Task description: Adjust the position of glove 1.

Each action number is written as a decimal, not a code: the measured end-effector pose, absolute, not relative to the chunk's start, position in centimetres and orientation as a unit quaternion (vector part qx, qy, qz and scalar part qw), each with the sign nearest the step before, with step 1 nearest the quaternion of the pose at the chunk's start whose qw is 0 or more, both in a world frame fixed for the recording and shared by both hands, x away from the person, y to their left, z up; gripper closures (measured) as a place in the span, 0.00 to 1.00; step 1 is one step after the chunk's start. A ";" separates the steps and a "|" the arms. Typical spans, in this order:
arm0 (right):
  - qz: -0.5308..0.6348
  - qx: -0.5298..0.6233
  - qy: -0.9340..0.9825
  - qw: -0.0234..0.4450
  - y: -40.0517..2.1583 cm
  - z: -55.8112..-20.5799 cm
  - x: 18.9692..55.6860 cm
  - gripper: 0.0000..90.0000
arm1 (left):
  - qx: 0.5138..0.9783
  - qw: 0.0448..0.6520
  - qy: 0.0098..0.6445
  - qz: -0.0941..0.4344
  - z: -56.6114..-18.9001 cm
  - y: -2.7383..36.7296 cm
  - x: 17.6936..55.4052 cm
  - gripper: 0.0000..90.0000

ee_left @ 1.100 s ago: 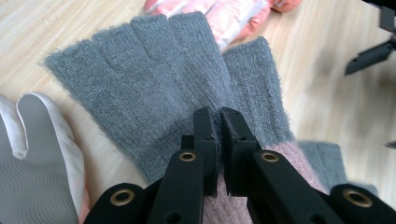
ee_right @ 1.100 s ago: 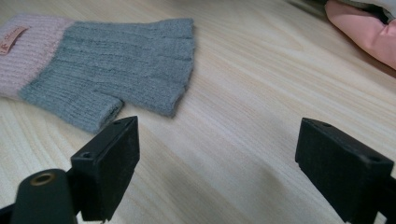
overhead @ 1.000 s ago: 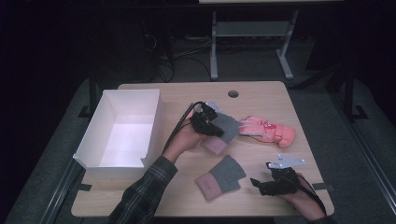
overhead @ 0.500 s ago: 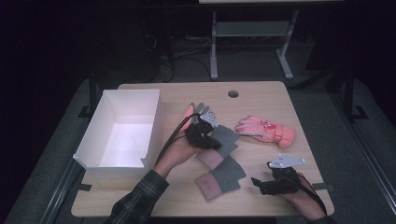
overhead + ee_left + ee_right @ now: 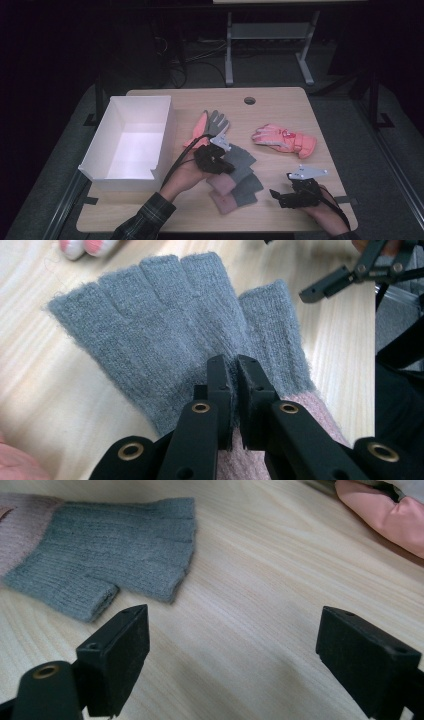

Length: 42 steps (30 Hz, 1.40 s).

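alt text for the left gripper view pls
The left gripper is shut on a grey fingerless knit glove with a pink cuff, pinching the fabric as it lies on the light wooden table. The right gripper is at upper right, farther off.

I work at a light wooden table (image 5: 280,100) on dark grey floor (image 5: 395,175), with a grey metal stand (image 5: 267,35) and cables (image 5: 195,55) in the dim background.
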State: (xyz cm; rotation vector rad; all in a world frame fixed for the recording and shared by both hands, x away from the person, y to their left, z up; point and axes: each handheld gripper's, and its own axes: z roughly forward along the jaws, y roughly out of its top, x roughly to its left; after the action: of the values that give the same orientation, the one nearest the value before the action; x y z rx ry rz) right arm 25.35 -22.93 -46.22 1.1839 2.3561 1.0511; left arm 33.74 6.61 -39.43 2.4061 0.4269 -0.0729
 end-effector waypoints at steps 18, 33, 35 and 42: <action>0.366 0.415 0.819 0.151 -23.2 -46.2 25.4 0.15 | 0.947 0.301 0.096 -0.050 -42.1 4.1 31.4 0.94; 0.366 0.417 0.818 0.152 -23.2 -46.2 25.4 0.15 | 0.949 0.294 0.098 -0.051 -43.0 3.7 31.4 0.71; 0.366 0.416 0.818 0.153 -23.2 -46.2 25.4 0.15 | 0.946 0.302 0.108 -0.042 -42.7 4.0 31.4 0.60; 0.366 0.415 0.818 0.153 -23.2 -46.2 25.4 0.15 | 0.929 0.324 0.176 -0.031 -43.1 5.4 31.8 0.25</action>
State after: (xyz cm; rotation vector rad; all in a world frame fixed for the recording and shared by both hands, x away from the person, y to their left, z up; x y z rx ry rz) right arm 25.39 -23.25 -46.19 1.1910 2.3474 1.0506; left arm 31.78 5.44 -43.12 2.4363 0.4623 -0.0812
